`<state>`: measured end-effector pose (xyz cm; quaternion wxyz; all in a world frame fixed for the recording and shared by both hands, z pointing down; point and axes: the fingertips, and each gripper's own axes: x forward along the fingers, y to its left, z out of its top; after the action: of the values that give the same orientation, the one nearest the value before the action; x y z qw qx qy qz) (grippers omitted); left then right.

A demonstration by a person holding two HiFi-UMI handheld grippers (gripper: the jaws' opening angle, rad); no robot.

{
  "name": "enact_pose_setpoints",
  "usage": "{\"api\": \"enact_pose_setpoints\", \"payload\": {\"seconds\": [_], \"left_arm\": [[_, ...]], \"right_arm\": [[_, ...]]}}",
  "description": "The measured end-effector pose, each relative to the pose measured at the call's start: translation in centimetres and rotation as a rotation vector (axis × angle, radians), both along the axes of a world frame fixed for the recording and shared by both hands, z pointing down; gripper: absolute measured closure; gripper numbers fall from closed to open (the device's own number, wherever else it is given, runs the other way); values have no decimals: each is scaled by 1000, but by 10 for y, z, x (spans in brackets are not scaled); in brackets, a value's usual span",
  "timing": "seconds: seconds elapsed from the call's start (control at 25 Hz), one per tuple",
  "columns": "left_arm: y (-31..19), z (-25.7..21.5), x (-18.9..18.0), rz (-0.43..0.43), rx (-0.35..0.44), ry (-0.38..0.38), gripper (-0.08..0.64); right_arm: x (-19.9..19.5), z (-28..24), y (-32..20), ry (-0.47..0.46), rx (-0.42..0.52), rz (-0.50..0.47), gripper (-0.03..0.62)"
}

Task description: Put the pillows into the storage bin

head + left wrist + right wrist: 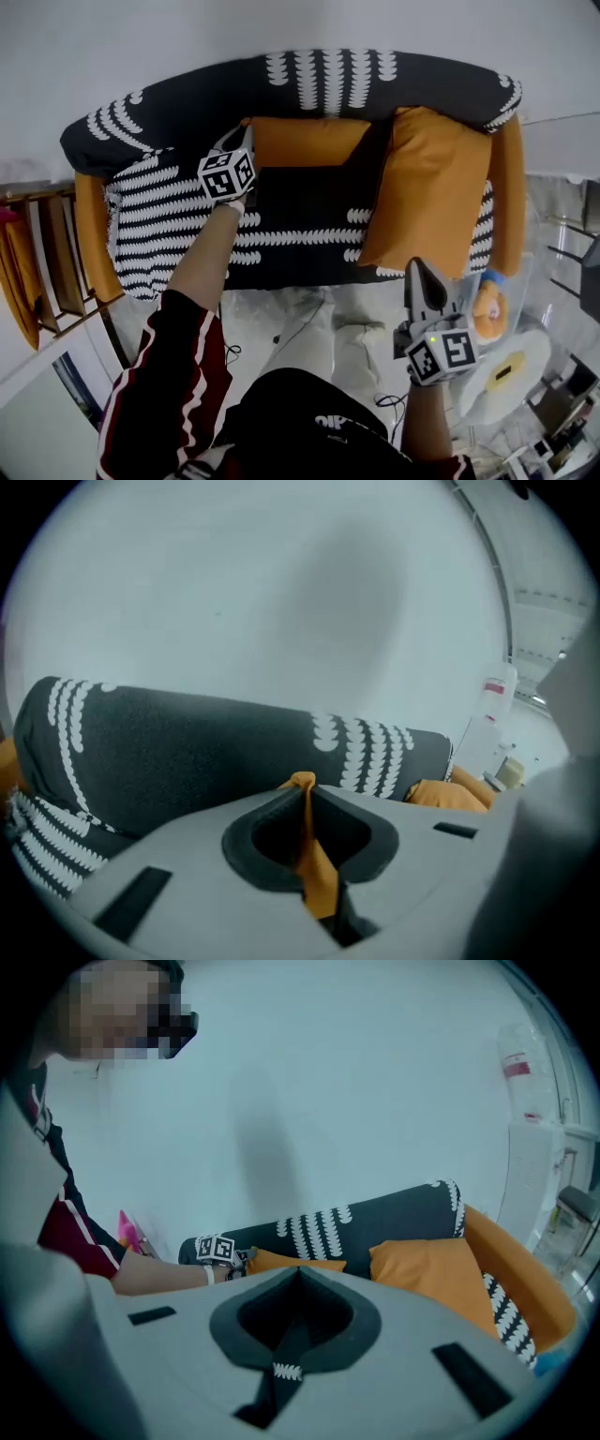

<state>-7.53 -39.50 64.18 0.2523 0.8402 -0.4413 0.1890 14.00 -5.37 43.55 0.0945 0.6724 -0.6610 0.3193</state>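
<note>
Right gripper [416, 267], nearest, was pressed together on a strip of dark patterned fabric [284, 1358]. Sofa [187, 122] carried both orange pillows: right pillow [431, 187] leaned against the backrest; left pillow [309, 141] had its corner pinched in left gripper [305, 789].

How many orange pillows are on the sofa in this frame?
2. The middle pillow lies along the sofa backrest, its fabric pinched in the left gripper; the right pillow leans at the sofa's right end. The patterned cover could hide others.
</note>
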Motion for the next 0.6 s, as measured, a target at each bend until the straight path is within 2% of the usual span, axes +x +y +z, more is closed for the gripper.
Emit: {"api": "enact_pose_setpoints", "payload": {"seconds": [0.32, 0.48, 0.6], "left_arm": [[28, -87, 28, 96, 130, -19, 538], [45, -124, 27, 153, 191, -56, 538], [59, -144, 21, 148, 208, -66, 540]], "right_arm": [[21, -62, 27, 60, 51, 44, 589], [24, -92, 46, 63, 92, 91, 589], [29, -110, 60, 94, 111, 100, 589]]}}
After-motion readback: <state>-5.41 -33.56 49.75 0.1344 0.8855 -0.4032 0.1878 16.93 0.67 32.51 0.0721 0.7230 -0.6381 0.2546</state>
